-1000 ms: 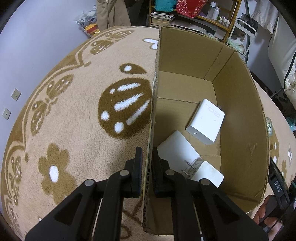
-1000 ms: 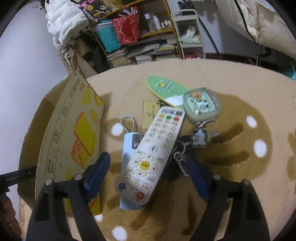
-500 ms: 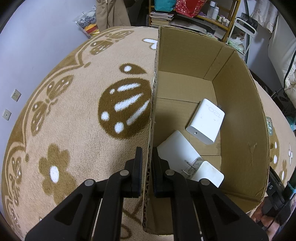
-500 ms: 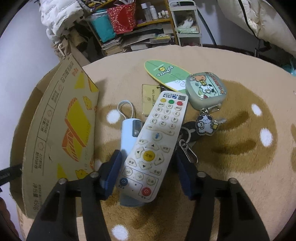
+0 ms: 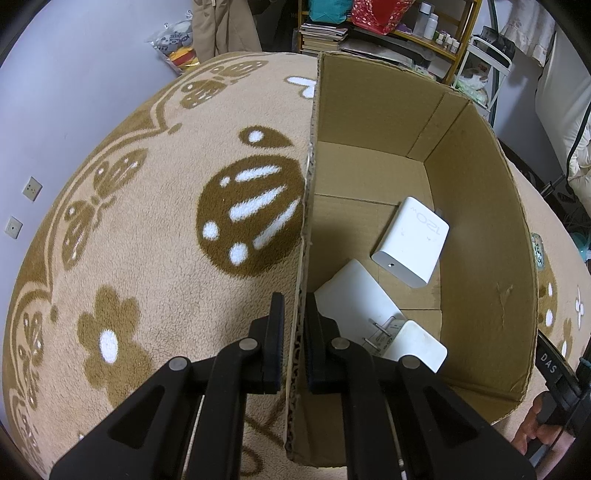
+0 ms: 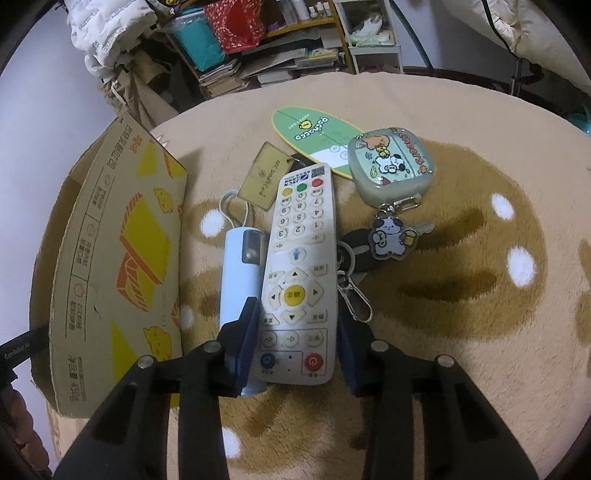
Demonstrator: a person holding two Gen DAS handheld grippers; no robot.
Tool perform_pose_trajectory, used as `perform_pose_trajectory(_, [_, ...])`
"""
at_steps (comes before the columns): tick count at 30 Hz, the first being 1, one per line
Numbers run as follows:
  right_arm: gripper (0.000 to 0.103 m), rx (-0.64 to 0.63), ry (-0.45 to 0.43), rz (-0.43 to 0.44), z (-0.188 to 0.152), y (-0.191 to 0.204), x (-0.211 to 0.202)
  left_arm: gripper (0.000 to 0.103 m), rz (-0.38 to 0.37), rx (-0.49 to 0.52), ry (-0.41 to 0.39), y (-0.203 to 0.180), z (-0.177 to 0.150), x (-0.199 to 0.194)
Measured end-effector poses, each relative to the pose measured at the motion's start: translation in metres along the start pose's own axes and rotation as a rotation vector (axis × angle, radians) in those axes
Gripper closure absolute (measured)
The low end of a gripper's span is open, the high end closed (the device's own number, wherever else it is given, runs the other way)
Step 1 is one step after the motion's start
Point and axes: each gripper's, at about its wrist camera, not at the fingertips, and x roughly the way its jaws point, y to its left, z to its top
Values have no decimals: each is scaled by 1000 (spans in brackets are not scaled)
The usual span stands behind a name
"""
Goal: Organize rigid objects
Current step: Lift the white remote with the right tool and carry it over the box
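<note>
Fuzzy tan carpet (image 6: pixel 424 369) everywhere. Left gripper (image 5: pixel 294 332) is clamped tight on the corrugated cardboard box (image 5: pixel 480 229) wall. Right gripper (image 6: pixel 297 325), jaws just been closing, blue pads hugging the slim white remote (image 6: pixel 299 273) lying beside the box.

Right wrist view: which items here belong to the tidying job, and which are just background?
In the job: remote control between the right gripper jaws, which have just been closing; light blue cylinder; keys; cartoon case; gold card; green tag; cardboard box.

Just lying about: cluttered shelves; white padded jacket.
</note>
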Motion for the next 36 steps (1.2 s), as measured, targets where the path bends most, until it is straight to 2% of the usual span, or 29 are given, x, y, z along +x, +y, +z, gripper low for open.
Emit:
perform_pose_trajectory(7, [64,93,-51,82,6,-11,-16,94,-1,-3,1,1,0,0])
perform_pose_trajectory(8, [68,95,-57,84,7,-10,-18,94,-1,-4,1,1,0,0])
perform_pose_trajectory(9, [83,96,-62,88,8,-9,-21,94,-1,-3,1,1,0,0])
perform_pose_trajectory(10, [85,101,-66,91,9,-10,-22,94,0,-3,1,1,0,0])
perform_pose_trajectory(16, [86,133,-102,89,9,-15,-24,93,1,-1,0,1,0,1])
perform_pose_trajectory(25, [87,40,-219,-2,13,1,-47,93,3,-1,1,1,0,1])
perform_pose_trajectory(32, [87,35,-267,-11,17,-1,-59,93,2,-3,2,2,0,1])
perform_pose_trajectory(36, [87,-19,-307,-16,25,15,-64,93,2,-4,4,1,0,1])
